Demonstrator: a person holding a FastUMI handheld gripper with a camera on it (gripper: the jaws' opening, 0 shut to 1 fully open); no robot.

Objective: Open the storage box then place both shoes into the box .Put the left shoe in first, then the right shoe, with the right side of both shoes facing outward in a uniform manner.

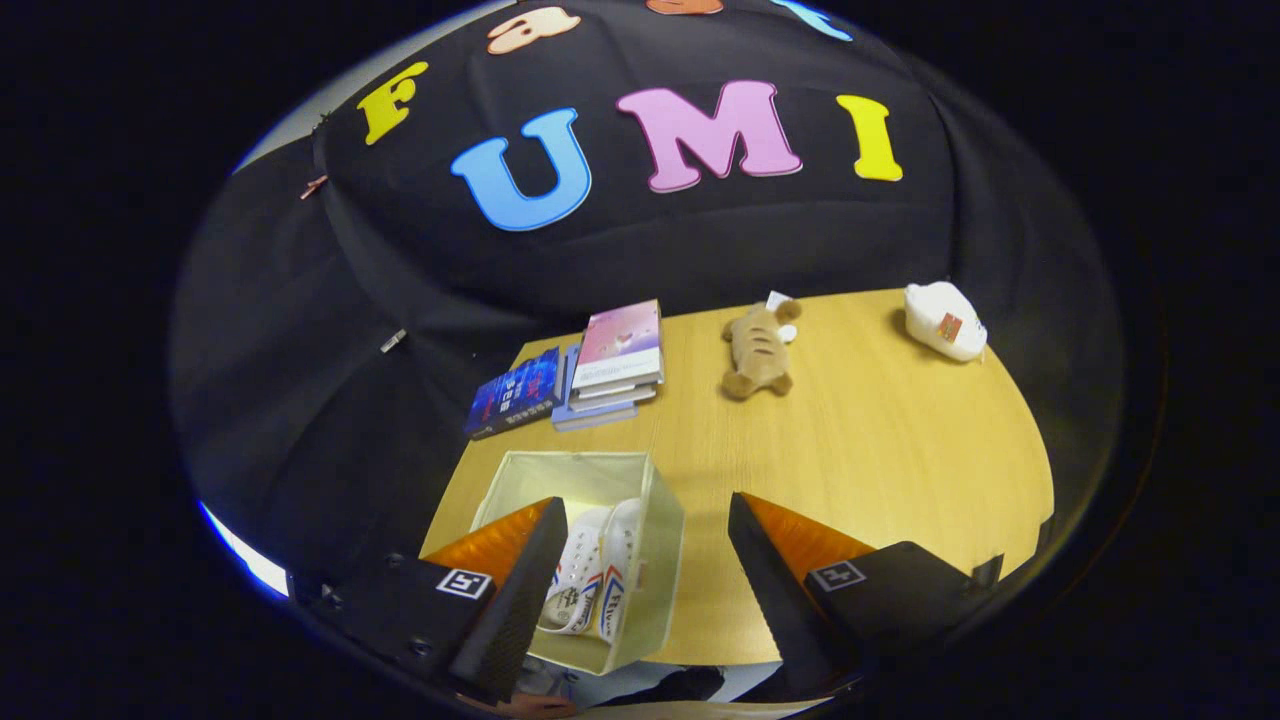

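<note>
1. The gripper [640,560] hangs above the near edge of the surface [880,450] with its fingers spread wide and nothing between them.
2. The storage box [660,530] stands open at the near left corner of the surface, just ahead of the left finger, which covers part of it.
3. White shoes [595,570] lie inside the box, standing on edge side by side; there seem to be two, though the finger hides part of them, so I cannot be sure of the count or which side faces out.
4. My judgement: the task is at or near its end, with the box open and the shoes already in it. No shoe lies loose on the surface.
5. The next move, if any, calls for a check that both shoes sit evenly and face the same way, then drawing the fingers clear without catching the thin box wall.
6. Toward the far left edge rests a stack of books [612,365], with a dark blue book [515,393] just beside it.
7. A brown plush toy [757,350] lies near the far edge, and a white bag [945,320] sits at the far right corner.
8. The surface is light wood; black cloth walls it in behind and to the left.
</note>
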